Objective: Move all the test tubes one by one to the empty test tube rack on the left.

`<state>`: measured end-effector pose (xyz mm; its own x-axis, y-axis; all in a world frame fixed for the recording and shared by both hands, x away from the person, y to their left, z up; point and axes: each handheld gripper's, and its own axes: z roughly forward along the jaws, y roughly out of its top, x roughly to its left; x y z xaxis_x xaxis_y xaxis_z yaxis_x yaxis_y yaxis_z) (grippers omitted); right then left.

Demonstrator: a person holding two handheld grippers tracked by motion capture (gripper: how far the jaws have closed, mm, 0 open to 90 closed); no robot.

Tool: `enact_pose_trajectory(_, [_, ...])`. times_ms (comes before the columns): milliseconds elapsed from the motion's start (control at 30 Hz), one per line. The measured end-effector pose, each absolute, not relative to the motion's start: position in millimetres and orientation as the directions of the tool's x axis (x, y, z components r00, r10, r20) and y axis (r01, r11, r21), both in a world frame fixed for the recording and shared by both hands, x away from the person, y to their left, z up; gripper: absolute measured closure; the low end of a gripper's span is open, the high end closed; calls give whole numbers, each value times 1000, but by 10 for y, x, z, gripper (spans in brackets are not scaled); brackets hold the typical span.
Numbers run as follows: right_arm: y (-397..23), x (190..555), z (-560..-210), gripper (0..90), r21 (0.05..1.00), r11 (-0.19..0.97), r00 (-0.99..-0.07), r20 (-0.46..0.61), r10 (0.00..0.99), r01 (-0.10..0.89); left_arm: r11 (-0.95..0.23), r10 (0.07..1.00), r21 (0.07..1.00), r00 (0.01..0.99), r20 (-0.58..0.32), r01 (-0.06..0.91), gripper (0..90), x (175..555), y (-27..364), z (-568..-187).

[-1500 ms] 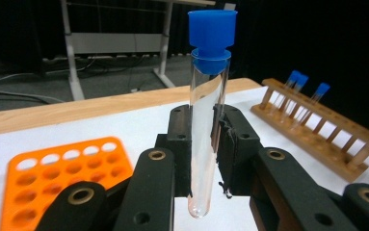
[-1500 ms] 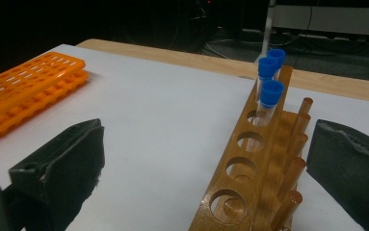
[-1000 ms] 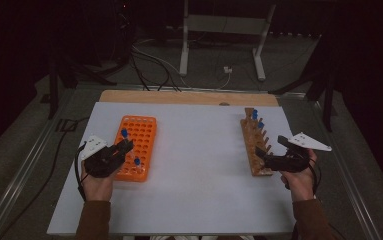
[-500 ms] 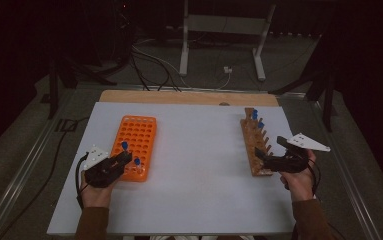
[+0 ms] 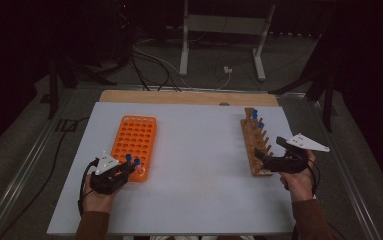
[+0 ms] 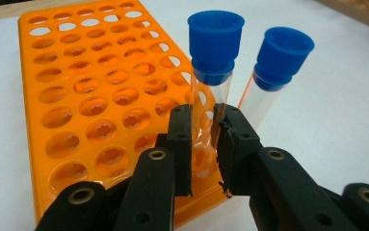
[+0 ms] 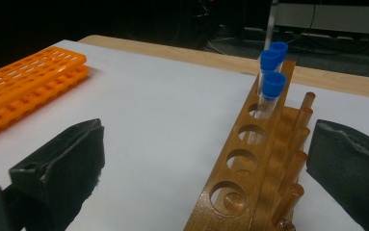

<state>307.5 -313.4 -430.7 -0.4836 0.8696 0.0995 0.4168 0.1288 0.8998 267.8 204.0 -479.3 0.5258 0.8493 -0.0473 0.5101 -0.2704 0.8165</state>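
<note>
Two blue-capped tubes stand at the orange rack's (image 6: pixel 100 106) near corner, the left tongs (image 6: pixel 204 139) clamped on one tube (image 6: pixel 210 72) to seat it upright, while the right tongs (image 7: pixel 206 168) gape open beside the wooden rack (image 7: pixel 254 163).

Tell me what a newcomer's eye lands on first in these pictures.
First the orange rack on the table's left, where the left hand-held gripper is shut on a blue-capped tube at the rack's near corner, a second tube beside it. On the right, a wooden rack holds three more blue-capped tubes at its far end.
</note>
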Motion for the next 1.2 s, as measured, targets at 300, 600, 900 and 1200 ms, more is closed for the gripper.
enact_pose_trajectory(300, [-3116,3079,-4325,0,897,135,-487,98,868,422,-336,840,782,542,-3,525,784,2672,2007,-4844])
enact_pose_trajectory(600, [-3109,3085,-4332,0,895,141,-490,95,866,422,-300,842,790,538,-44,534,737,2664,2034,-4848])
enact_pose_trajectory(900, [-3116,3086,-4327,0,896,139,-492,97,865,421,-233,849,825,522,-85,514,601,2589,2135,-4757])
enact_pose_trajectory(1200, [-3116,3093,-4307,0,897,140,-492,94,866,418,-154,839,875,529,-129,459,453,2486,2212,-4601])
